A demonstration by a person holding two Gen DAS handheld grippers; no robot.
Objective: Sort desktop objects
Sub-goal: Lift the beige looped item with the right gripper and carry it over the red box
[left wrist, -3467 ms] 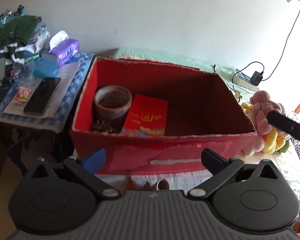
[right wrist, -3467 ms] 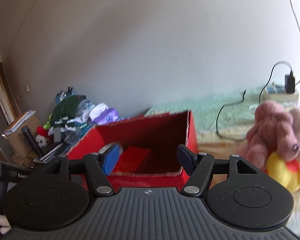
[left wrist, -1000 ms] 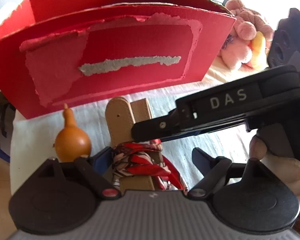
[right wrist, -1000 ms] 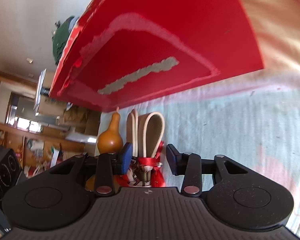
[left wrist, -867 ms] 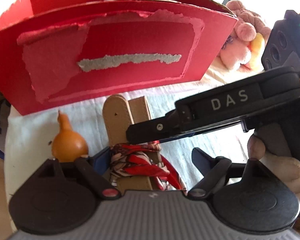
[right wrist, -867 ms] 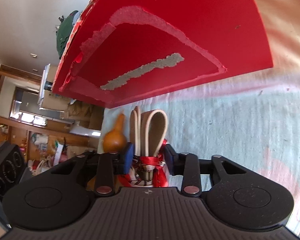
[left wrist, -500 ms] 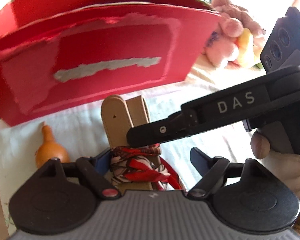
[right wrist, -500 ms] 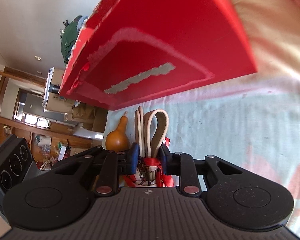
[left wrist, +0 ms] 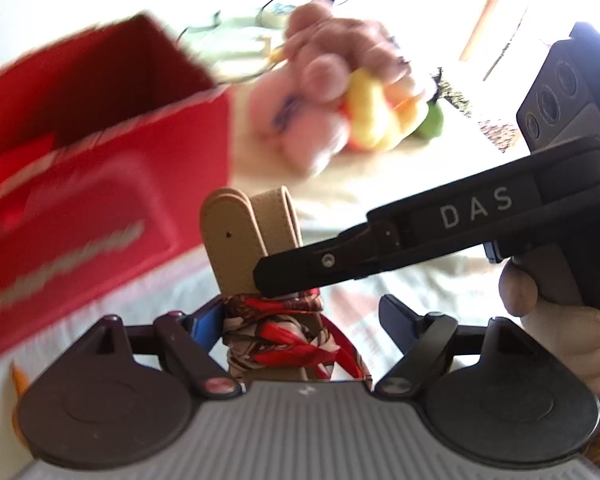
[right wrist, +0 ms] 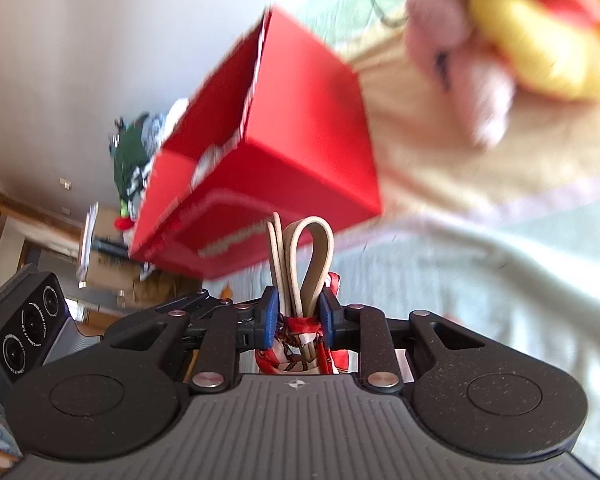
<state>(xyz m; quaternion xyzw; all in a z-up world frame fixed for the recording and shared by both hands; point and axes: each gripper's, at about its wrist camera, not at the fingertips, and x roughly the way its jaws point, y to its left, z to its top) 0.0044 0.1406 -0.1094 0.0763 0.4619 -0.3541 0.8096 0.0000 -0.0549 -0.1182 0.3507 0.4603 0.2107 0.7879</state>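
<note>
My right gripper [right wrist: 295, 316] is clamped on the folded tan leather strap wrapped in a red patterned scarf [right wrist: 300, 276], its blue pads pressing the scarf from both sides. My left gripper [left wrist: 302, 316] stands wide, the bundle [left wrist: 252, 240] between its fingers without being pinched. The open red cardboard box [left wrist: 100, 168] sits just beyond, blurred, on the pale cloth-covered surface [right wrist: 480, 280].

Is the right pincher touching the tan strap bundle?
Touching. The right wrist view shows the right gripper with both blue pads pressed against the tan strap bundle at its scarf wrap.
</note>
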